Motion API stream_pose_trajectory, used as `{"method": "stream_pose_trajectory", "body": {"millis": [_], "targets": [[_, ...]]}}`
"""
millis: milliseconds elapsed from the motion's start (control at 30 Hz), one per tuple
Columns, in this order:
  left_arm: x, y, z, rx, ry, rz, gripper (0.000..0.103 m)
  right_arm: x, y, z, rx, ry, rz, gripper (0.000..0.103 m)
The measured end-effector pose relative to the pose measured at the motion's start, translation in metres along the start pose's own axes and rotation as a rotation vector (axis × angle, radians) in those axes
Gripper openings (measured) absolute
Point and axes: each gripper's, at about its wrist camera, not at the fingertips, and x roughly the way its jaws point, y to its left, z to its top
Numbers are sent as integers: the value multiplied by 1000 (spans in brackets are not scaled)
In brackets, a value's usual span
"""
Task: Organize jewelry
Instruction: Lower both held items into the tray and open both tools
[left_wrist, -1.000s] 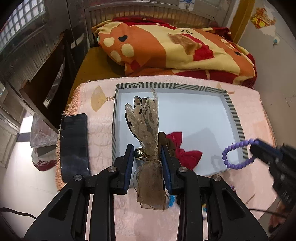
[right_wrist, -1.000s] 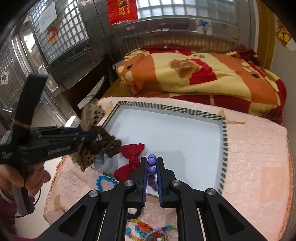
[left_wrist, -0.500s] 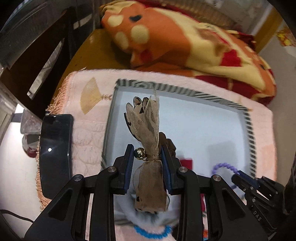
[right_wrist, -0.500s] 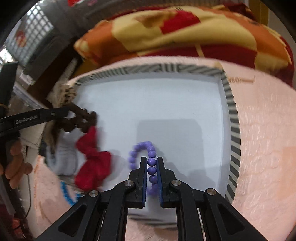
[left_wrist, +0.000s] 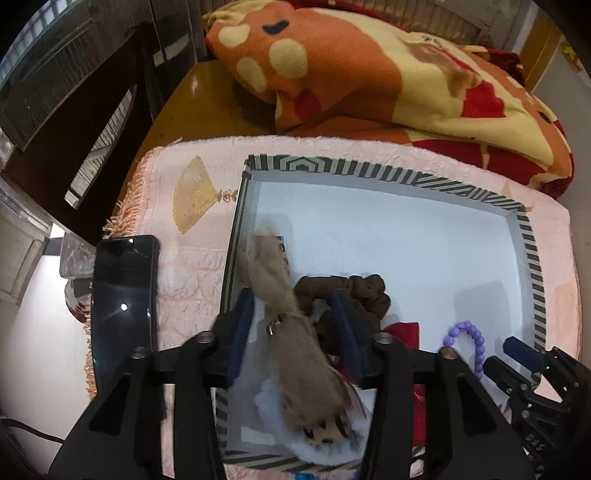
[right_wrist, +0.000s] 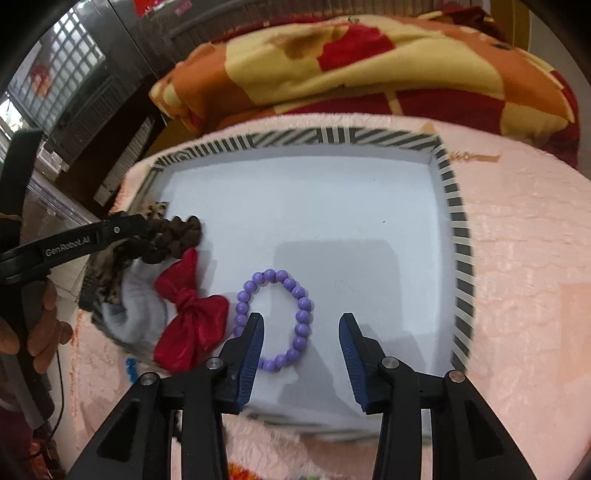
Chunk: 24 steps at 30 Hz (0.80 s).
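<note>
A white tray with a striped rim (left_wrist: 380, 173) (right_wrist: 458, 236) lies on a pink mat. My left gripper (left_wrist: 295, 328) is open over the tray's near left corner; a brown leopard-print bow scrunchie (left_wrist: 295, 332) (right_wrist: 173, 236) lies loose between its fingers. My right gripper (right_wrist: 301, 343) is open just above the tray floor, with a purple bead bracelet (right_wrist: 273, 317) (left_wrist: 469, 336) lying flat by its left finger. A red bow (right_wrist: 188, 314) and a white fluffy scrunchie (right_wrist: 136, 314) lie beside it in the tray.
A black phone (left_wrist: 123, 295) lies on the pink mat (right_wrist: 524, 280) left of the tray. A folded orange, yellow and red blanket (left_wrist: 369, 74) lies behind the tray. A blue bead string (right_wrist: 129, 365) lies on the mat by the tray's near left corner.
Both grippers have opened. The right one let the purple bracelet down onto the tray floor. The left one lowered and released the brown bow scrunchie into the tray's near left corner.
</note>
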Motion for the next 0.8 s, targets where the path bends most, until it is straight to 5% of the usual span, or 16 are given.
{"method": "stream_pose_trajectory", "body": {"millis": [800], "targets": [[-99,-16,-113,71,-121,4,52,-108,31,-92,113,-165,-20,56]]}}
